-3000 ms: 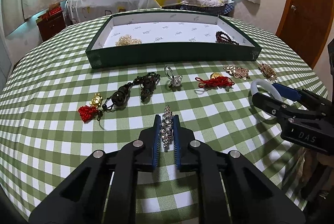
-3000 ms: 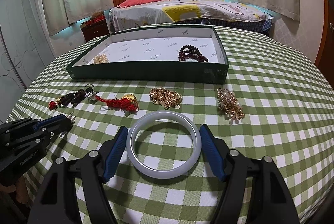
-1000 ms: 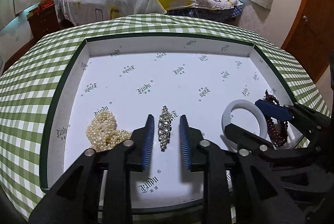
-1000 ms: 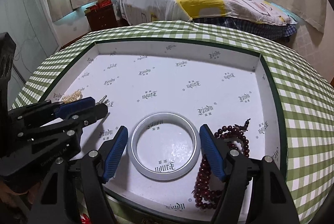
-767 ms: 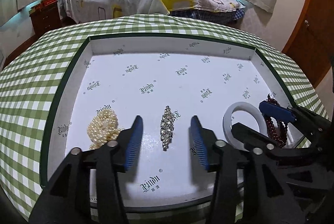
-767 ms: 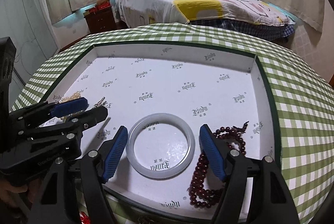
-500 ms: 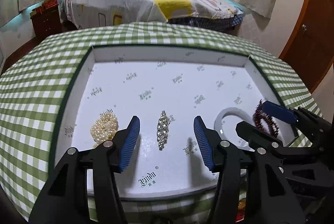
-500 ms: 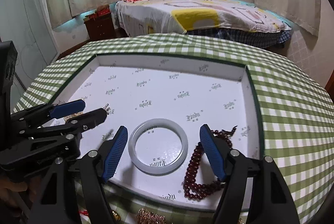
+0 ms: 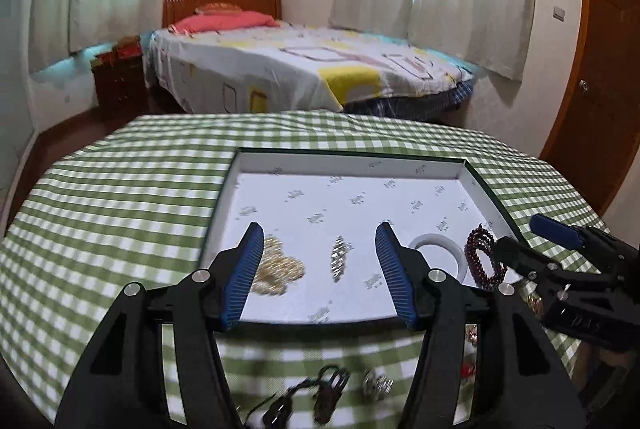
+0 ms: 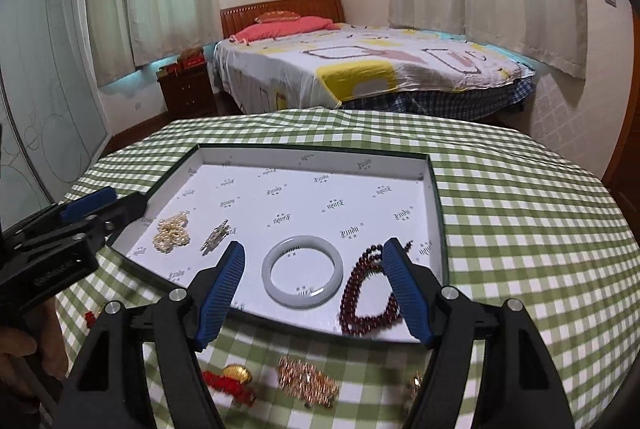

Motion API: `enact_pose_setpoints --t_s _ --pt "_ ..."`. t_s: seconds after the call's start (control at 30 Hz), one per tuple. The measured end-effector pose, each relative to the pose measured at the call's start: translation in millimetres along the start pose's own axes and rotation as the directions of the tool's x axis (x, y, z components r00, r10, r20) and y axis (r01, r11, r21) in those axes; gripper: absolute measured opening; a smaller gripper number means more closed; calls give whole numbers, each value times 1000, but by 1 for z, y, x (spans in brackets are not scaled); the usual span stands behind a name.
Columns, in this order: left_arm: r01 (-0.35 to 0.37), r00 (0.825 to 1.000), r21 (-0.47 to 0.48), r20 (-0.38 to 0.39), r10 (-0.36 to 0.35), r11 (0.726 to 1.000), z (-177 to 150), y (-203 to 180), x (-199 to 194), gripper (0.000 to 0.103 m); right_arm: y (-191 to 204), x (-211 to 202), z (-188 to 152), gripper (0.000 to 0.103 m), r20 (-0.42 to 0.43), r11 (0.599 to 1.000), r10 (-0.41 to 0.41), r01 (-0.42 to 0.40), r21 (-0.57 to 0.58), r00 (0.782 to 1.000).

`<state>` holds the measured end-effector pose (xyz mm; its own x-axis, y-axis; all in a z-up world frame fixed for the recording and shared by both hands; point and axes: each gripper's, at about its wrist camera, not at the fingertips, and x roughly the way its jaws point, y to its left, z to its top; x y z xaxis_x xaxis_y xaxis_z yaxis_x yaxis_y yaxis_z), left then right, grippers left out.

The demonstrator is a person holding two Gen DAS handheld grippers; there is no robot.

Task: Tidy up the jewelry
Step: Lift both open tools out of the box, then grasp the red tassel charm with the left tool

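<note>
Jewelry is the job, and two more pieces now lie in the tray: the rhinestone brooch sits on the printed white liner just ahead of my left tongs, between their blue ribbed pads, and the white bangle rests flat just ahead of my right tongs. A second ago the left pads stood close on either side of the brooch; they have just been opening and now stand spread, empty, with the brooch free on the paper. The right tongs are spread wide too, holding nothing, and both pairs have backed off toward the tray's near wall. I judge that pair of placements finished.

Pale pearls lie heaped just left of the brooch; glossy dark red beads loop to the right of the bangle, partly behind my right pad. The bangle looks smooth, rigid and translucent.

Nearer me than the tongs, on the green checked worktop, wait a red knotted charm, a gold filigree cluster, a dark corded pendant and a small silver ring, all blurred.
</note>
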<state>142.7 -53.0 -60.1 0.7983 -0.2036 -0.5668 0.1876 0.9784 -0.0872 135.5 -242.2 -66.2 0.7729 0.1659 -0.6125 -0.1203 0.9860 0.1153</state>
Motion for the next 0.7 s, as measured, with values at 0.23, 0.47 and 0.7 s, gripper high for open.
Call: enact_pose_setpoints --t_s 0.23,0.47,0.7 --pt "-46 999 -20 13 47 999 -32 16 -38 57 1 -22 -29 70 24 1000 -24 24 6 999" --pt "-82 996 -41 -45 80 996 -73 27 -54 57 0 -36 -62 70 31 999 -48 47 12 998" --pt "-95 992 -61 -94 89 994 -92 38 -53 56 -2 -36 -85 70 -10 998 -52 52 22 999"
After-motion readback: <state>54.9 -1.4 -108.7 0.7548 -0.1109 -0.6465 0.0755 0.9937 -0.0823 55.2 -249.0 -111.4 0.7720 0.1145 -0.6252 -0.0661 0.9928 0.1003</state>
